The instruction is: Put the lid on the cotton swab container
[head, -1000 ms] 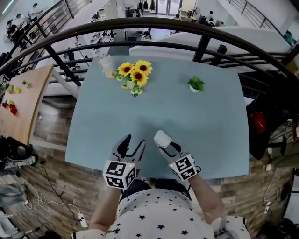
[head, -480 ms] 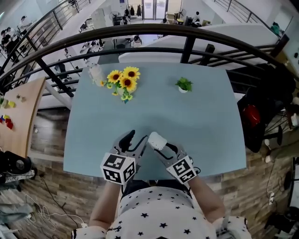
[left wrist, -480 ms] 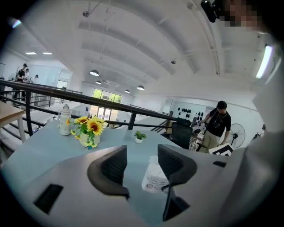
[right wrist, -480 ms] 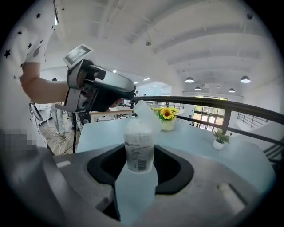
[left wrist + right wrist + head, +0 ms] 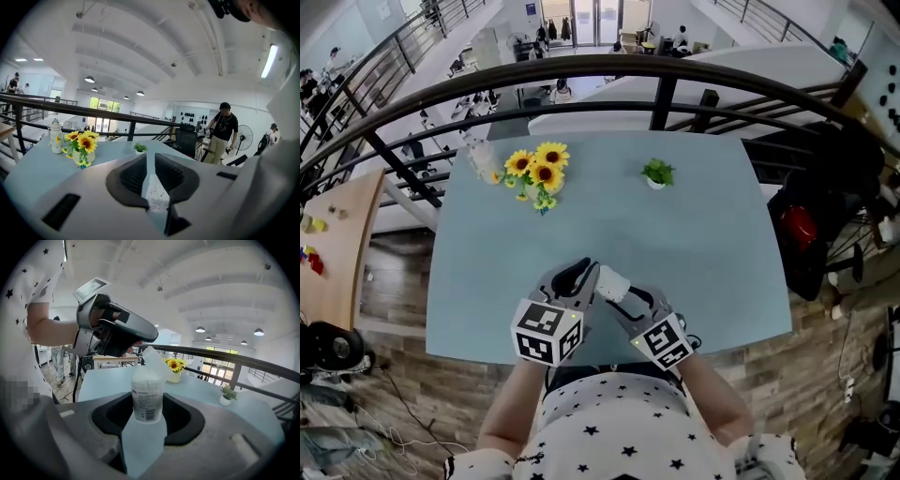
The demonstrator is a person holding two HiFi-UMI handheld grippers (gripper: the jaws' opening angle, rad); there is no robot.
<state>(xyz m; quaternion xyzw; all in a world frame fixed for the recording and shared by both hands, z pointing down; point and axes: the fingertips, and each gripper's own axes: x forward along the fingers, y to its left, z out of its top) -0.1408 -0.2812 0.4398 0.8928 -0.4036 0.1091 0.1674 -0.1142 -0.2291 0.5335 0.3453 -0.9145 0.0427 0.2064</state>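
The cotton swab container (image 5: 147,397) is a clear labelled cup full of white swabs, upright between the pads of my right gripper (image 5: 147,416), which is shut on it. In the head view the container (image 5: 614,281) is held above the table's near edge. Its translucent lid (image 5: 153,359) stands tilted up from the rim's left side. My left gripper (image 5: 581,275) reaches in from the left, and its tips meet that lid. Its jaws have just been closing, and now they stand narrow with the thin lid between them. In the left gripper view, the swabs (image 5: 157,197) show through the slim gap of the left gripper (image 5: 150,164).
On the pale blue table (image 5: 703,253) stand a sunflower vase (image 5: 534,173), a clear bottle (image 5: 478,155) and a small potted plant (image 5: 655,173), all at the far side. A dark curved railing (image 5: 675,89) runs behind the table. A person (image 5: 222,133) stands beyond the table.
The left gripper's wide jaws have come together, and it has shifted right and up to the container's top. The right gripper has risen a little with the container.
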